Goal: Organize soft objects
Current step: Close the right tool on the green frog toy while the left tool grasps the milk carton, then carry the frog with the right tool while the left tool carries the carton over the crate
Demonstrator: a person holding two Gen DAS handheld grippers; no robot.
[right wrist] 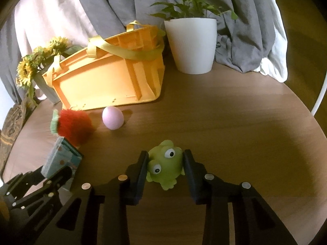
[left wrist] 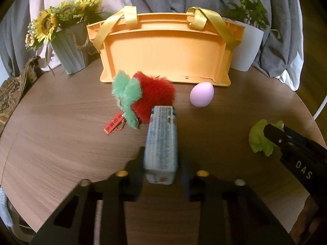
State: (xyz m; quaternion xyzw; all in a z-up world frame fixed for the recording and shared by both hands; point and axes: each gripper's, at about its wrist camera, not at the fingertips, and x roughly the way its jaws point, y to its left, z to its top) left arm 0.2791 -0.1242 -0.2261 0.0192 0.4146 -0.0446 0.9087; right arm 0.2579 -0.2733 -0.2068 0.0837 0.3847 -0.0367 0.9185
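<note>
Left gripper (left wrist: 160,161) clamped the pack (left wrist: 161,140), right gripper (right wrist: 165,167) pinched the frog (right wrist: 165,163); basket (right wrist: 102,85) beyond both fingertips (nothing visibly inside yet).

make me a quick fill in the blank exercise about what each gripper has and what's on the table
1. The right gripper is closed on a green toy ____.
2. The left gripper grips a pale blue ____ of tissues.
3. The loose egg lying in front of the orange basket is coloured ____.
4. Beside the egg lies a furry red ____ with green leaves.

Missing words: frog; pack; pink; strawberry
</note>
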